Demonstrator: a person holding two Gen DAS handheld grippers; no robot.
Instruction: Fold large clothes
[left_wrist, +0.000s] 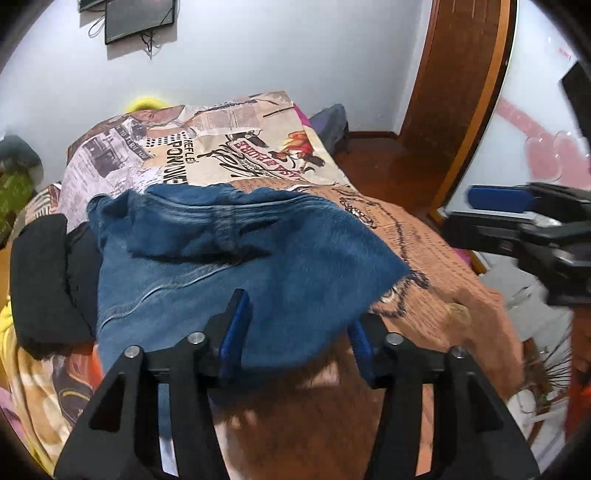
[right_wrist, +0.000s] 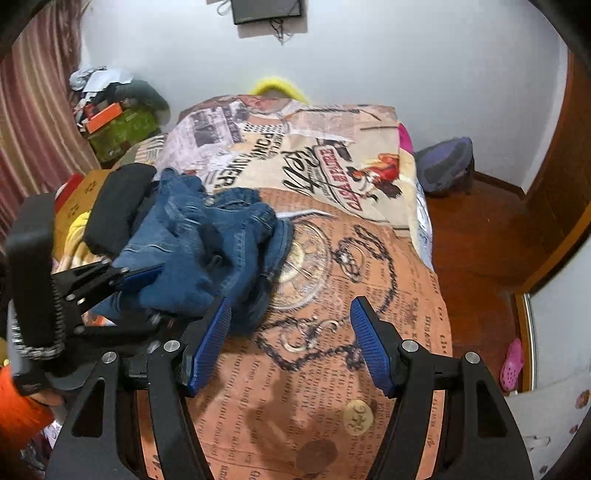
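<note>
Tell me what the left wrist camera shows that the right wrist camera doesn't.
Only the left wrist view shows the left tool from behind, open around the jeans, and the white wardrobe door with pink hearts. Only the right wrist view shows the striped curtain, the clutter pile, a pink clog, and the right tool open over bare bedspread. Both show the jeans, the black garment, the printed bedspread, the purple backpack and the wall screen.
</note>
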